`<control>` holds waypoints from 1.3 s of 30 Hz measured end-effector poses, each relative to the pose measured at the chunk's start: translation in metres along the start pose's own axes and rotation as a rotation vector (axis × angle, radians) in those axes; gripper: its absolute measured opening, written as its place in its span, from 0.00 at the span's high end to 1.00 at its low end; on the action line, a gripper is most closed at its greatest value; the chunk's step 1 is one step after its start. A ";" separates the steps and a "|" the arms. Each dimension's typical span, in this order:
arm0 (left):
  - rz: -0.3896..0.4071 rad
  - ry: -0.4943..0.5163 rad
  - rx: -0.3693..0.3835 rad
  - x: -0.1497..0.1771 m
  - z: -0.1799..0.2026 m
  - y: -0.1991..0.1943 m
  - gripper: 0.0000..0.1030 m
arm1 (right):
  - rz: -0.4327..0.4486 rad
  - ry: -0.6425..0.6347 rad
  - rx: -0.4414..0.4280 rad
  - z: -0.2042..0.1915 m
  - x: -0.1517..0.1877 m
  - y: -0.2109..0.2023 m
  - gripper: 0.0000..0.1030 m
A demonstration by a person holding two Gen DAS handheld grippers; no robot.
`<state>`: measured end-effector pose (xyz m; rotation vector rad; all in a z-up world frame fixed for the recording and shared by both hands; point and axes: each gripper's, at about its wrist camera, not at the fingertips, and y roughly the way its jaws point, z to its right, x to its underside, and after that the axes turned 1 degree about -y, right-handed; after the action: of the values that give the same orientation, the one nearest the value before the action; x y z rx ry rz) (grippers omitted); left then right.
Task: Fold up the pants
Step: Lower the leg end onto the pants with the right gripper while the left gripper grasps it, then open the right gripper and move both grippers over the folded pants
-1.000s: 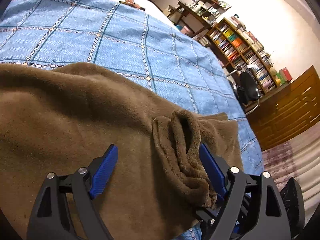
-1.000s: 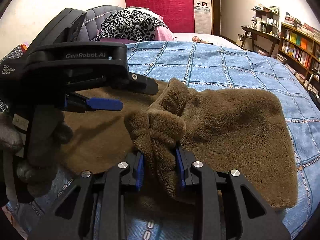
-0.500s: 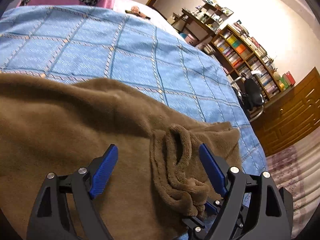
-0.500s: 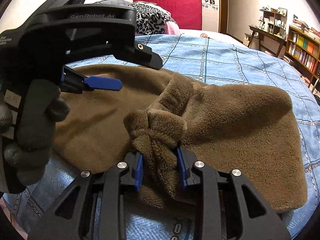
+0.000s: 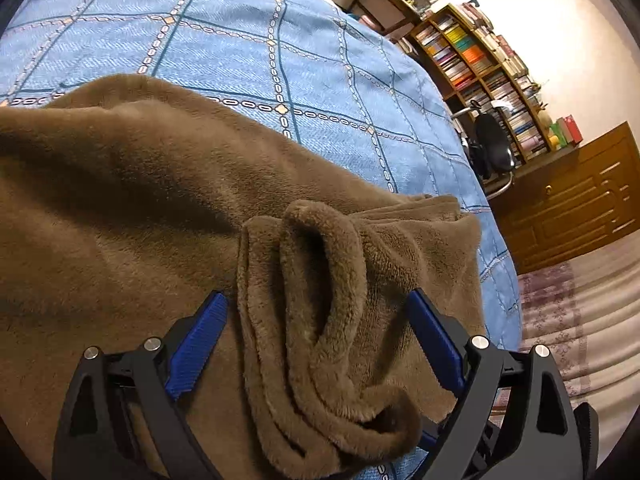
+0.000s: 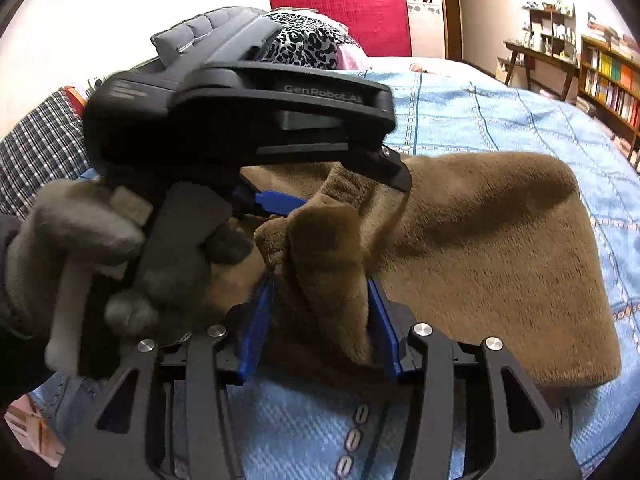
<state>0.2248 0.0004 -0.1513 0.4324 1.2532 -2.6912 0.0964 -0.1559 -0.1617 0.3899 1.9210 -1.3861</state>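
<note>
- A bunched fold of the brown pants (image 6: 320, 264) is clamped by the right gripper (image 6: 320, 320) near the bed's (image 6: 500, 120) near edge.
- The left gripper (image 5: 316, 340) is spread wide around that fold, unclenched.

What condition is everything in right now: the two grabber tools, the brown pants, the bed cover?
left gripper: open, jaws wide either side of a bunched fold.
right gripper: shut on brown fleece pants, pinching a bunched fold.
brown fleece pants: lying on the bed, bunched at the near edge.
blue bedspread: spread flat under the pants.
</note>
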 end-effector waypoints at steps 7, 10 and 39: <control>0.044 -0.024 0.011 0.004 -0.007 -0.019 0.74 | 0.012 0.054 -0.011 0.018 -0.003 -0.019 0.53; 0.094 0.001 0.007 0.009 -0.001 -0.042 0.74 | 0.039 0.080 0.008 0.024 -0.008 -0.032 0.53; 0.210 0.095 -0.162 0.047 0.027 -0.054 0.54 | -0.023 0.241 0.249 0.136 -0.040 0.006 0.53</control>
<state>0.1612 0.0140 -0.1103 0.6373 1.3543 -2.4002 0.1794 -0.2708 -0.1594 0.6831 1.9497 -1.6640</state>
